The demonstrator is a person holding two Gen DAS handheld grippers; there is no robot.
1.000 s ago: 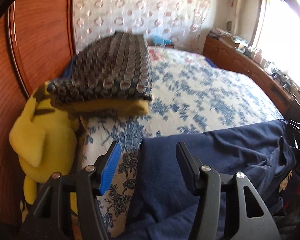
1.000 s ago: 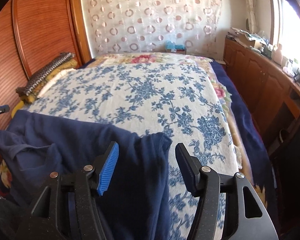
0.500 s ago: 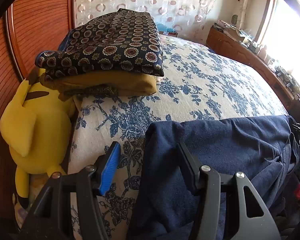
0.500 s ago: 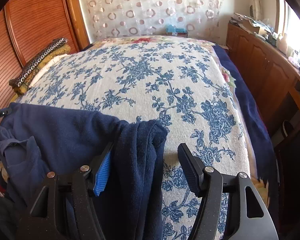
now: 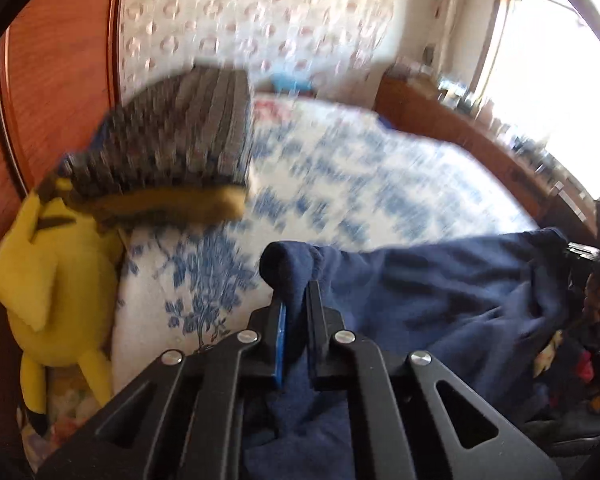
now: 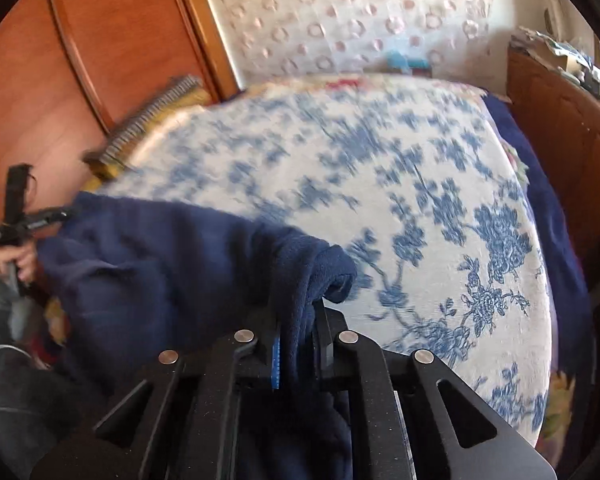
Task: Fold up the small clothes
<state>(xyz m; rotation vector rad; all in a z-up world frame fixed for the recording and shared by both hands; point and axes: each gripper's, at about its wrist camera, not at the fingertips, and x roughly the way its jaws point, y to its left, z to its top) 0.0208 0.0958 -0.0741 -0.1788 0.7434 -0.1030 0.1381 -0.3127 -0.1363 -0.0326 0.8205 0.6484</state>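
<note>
On the bed's blue-flowered white quilt [image 6: 400, 184], the left gripper [image 5: 296, 320] and right gripper [image 6: 298, 332] are each clenching a corner of the dark navy knit garment [image 6: 160, 264], stretching it flat for folding

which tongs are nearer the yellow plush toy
Left. The left tongs, clamping the navy garment, sit just beside the yellow plush toy; the right tongs grip the garment's far end.

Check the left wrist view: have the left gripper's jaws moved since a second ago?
Yes. The left gripper, earlier open over the bedspread, has closed on the navy garment, its fold bunched between the pads.
</note>
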